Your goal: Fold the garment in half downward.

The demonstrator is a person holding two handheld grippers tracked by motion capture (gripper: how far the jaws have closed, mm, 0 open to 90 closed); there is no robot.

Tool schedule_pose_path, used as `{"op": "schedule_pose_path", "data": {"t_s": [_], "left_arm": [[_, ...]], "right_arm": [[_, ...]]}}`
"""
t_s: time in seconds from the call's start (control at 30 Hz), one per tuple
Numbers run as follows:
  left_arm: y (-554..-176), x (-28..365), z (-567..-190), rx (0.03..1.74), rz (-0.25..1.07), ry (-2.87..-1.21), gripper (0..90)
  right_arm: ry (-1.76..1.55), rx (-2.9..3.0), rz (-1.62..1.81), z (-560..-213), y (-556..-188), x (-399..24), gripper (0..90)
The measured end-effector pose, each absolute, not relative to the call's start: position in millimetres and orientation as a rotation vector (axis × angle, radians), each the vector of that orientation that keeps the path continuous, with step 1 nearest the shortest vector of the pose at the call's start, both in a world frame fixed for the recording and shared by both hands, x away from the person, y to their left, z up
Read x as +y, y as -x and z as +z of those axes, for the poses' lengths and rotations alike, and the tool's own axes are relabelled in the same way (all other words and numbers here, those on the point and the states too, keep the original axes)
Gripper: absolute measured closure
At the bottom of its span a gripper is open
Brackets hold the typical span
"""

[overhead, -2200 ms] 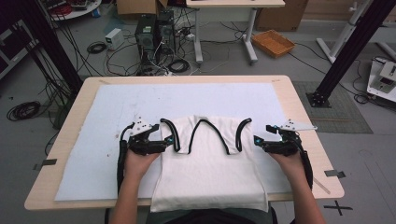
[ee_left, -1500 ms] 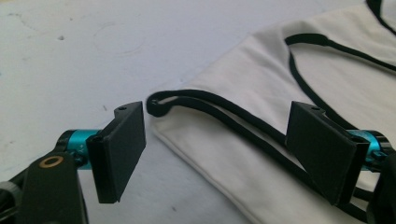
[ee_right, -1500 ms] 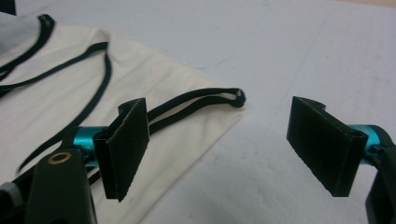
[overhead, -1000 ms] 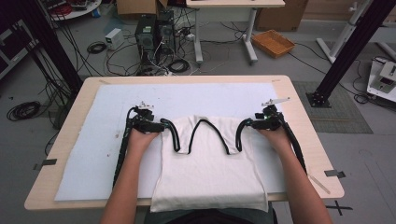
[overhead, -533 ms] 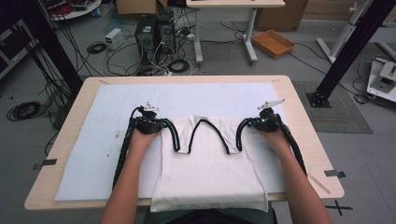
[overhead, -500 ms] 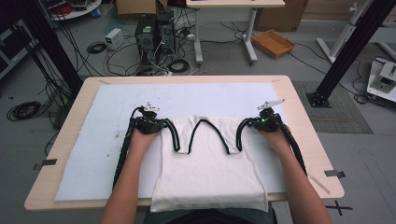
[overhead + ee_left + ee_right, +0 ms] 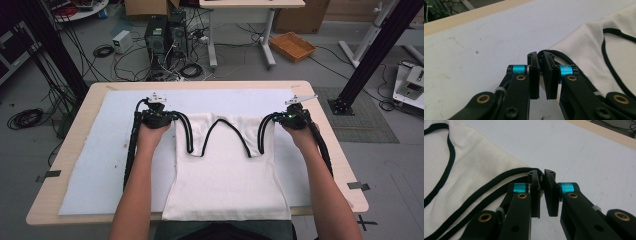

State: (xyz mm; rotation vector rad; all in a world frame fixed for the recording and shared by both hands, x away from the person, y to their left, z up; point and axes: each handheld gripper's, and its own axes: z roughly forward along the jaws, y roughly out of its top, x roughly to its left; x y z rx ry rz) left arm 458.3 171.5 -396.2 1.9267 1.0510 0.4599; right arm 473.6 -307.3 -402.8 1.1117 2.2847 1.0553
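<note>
Between each claw's (image 7: 540, 56) tips: the top's strap (image 7: 564, 58)

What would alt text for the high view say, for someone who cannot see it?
A person's left claw and right claw each pinch a black-trimmed shoulder strap of a white tank top lying flat on a white sheet over a wooden table.

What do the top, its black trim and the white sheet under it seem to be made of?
Top: soft matte knit fabric, probably cotton; it lies limp and creases. Black trim: woven or ribbed fabric binding, dull and slightly raised. White sheet: flat matte covering, paper or thin mat, faintly marked; unclear which.
</note>
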Motion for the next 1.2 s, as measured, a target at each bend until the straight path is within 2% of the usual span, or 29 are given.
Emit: {"op": "schedule_pose_path", "data": {"t_s": [0.13, 0.37, 0.6, 0.87, 1.2], "left_arm": [[-469.7, 170.0, -390.1, 1.049, 0.446, -1.867, 84.1], [-495.5, 154.4, -380.9, 1.019, 0.470, -1.923, 84.1], [-506.8, 158.5, -375.9, 0.998, 0.459, -1.885, 84.0], [-494.6, 169.0, -385.3, 0.996, 0.382, -1.861, 83.9], [-474.2, 169.9, -376.8, 0.939, 0.432, -1.837, 83.9]], "right_arm": [[-1.131, 2.272, 1.066, -398.4, -482.1, -307.8, 85.2], [-1.168, 2.242, 1.072, -386.5, -506.3, -310.6, 85.2], [-1.229, 2.202, 1.137, -379.5, -524.4, -318.4, 85.1], [-1.206, 2.231, 1.239, -380.5, -507.4, -327.8, 85.1], [-1.113, 2.252, 1.275, -358.5, -484.0, -326.4, 85.1]]}}
